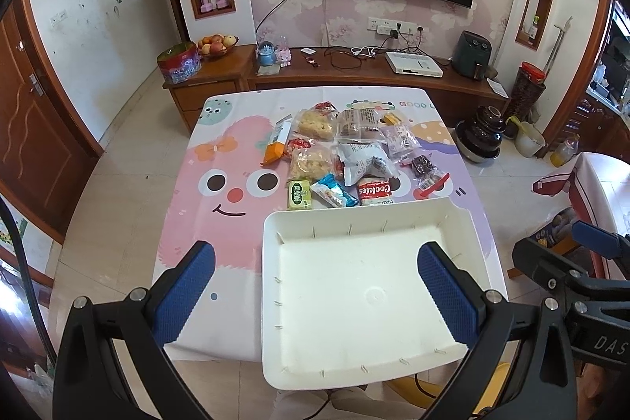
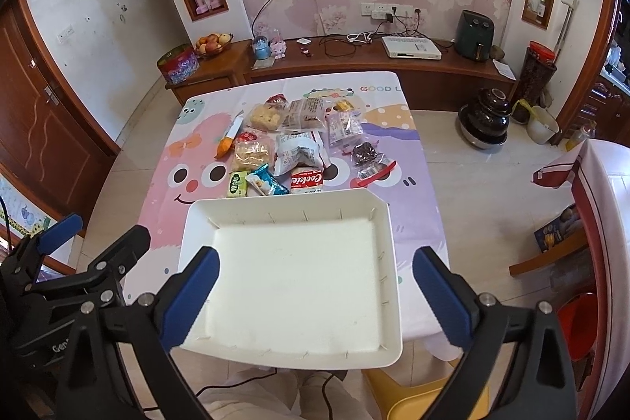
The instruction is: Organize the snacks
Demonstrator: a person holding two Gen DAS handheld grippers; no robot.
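A white empty tray (image 1: 464,219) sits at the near edge of the table, also in the right wrist view (image 2: 384,215). Beyond it lies a pile of snack packets: a red Cookies pack (image 1: 375,191) (image 2: 307,180), a green pack (image 1: 300,195) (image 2: 236,184), a blue wrapper (image 1: 334,191) (image 2: 267,180), a white bag (image 1: 364,160) (image 2: 300,152), an orange-tipped packet (image 1: 275,144) (image 2: 228,138) and a dark brownie pack (image 1: 423,166) (image 2: 364,152). My left gripper (image 1: 317,262) is open and empty above the tray's near part. My right gripper (image 2: 315,266) is open and empty above the tray.
The table carries a pink cartoon cloth (image 1: 220,191). A wooden TV cabinet (image 1: 354,73) stands behind it. A dark pot (image 2: 486,123) sits on the floor at right. A yellow stool (image 2: 417,396) is below the tray's near edge.
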